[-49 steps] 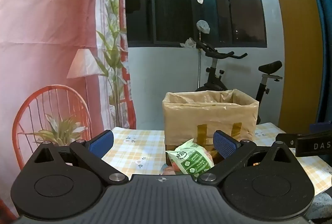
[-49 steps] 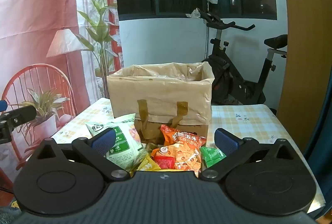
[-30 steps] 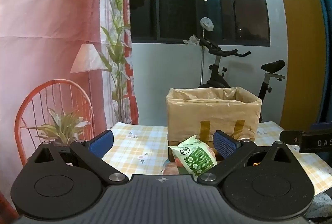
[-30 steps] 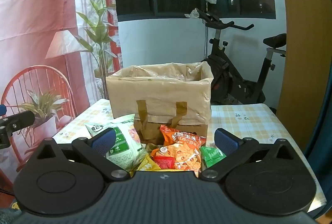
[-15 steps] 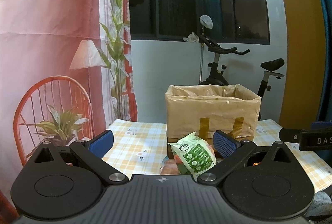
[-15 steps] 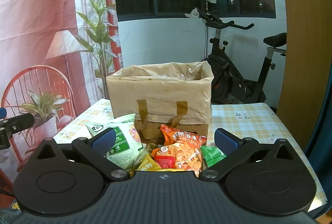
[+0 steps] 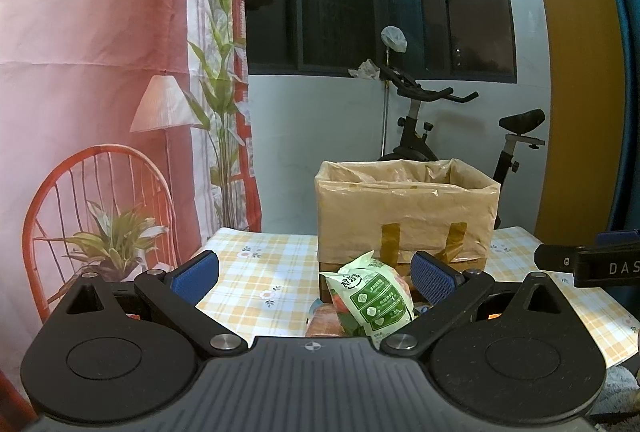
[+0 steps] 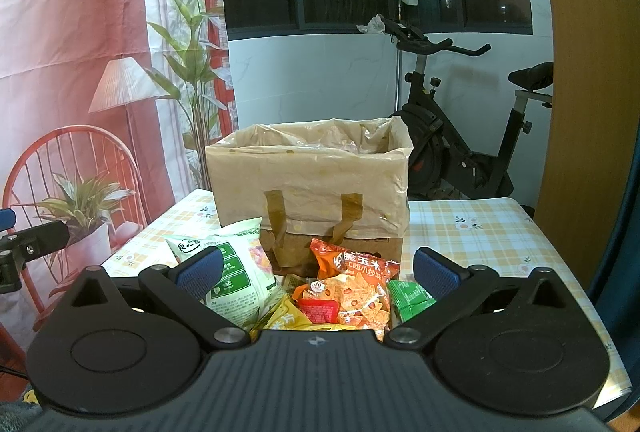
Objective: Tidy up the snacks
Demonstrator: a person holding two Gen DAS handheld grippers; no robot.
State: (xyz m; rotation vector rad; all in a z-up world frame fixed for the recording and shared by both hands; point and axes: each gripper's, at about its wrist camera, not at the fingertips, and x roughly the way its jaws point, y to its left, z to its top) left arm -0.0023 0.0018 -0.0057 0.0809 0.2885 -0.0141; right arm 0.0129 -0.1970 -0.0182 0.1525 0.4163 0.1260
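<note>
Well, both grippers are hovering with fingers spread wide and holding nothing, the right gripper (image 8: pixel 316 268) facing the snack pile (image 8: pixel 320 288) that is lying on the desk (image 8: pixel 500 232) just before the lined box (image 8: pixel 312 184). I'd say it should be dropping over the orange packet (image 8: pixel 356 280) on top, while the left gripper (image 7: pixel 314 268) is lining up on the green bag (image 7: pixel 374 296).

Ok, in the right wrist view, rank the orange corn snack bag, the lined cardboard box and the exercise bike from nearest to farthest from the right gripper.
1. Orange corn snack bag: on the table just ahead of the open right gripper, between its jaws.
2. Lined cardboard box: directly behind the snack pile, mid-table.
3. Exercise bike: beyond the table, on the floor by the wall, to the right.
</note>
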